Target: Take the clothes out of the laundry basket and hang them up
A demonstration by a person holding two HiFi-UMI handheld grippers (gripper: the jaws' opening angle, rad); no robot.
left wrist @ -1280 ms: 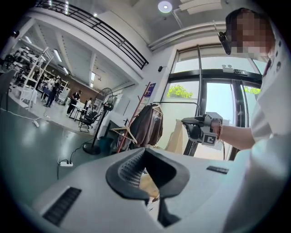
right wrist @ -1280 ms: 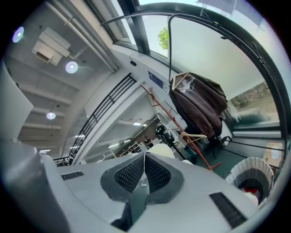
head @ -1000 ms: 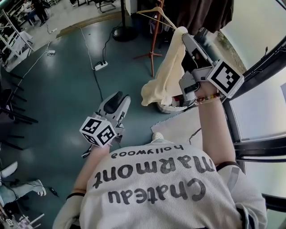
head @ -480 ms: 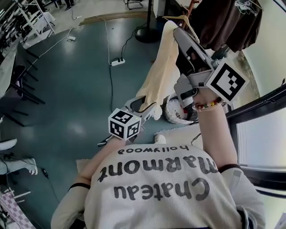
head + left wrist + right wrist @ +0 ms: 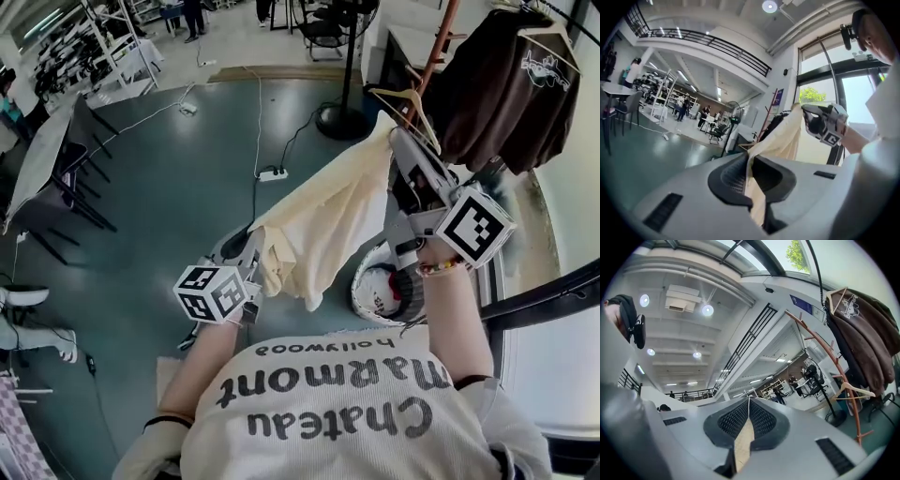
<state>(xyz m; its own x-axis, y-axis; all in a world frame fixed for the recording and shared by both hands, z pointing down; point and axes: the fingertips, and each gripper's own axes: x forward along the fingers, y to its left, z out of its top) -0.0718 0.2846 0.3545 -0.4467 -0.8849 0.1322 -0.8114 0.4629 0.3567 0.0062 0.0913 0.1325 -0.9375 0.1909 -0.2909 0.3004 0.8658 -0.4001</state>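
A cream garment (image 5: 319,225) stretches between both grippers above the white laundry basket (image 5: 367,286). My right gripper (image 5: 398,142) holds its upper edge high, shut on the cloth (image 5: 743,441), next to an empty wooden hanger (image 5: 405,99) on the wooden coat stand (image 5: 437,54). My left gripper (image 5: 253,246) is lower and to the left. Its jaws are closing, with a fold of the cream garment (image 5: 780,140) pinched between them. A brown garment (image 5: 506,84) hangs on the stand at the upper right.
A fan stand with a round base (image 5: 343,122) and a power strip (image 5: 272,174) with cables are on the green floor. A dark table and chairs (image 5: 47,178) stand at the left. Window frames (image 5: 553,300) run along the right.
The left gripper rose to the hanging cream garment and closed on its lower part, pulling it out to the left. The right gripper kept its hold up high near the hanger.
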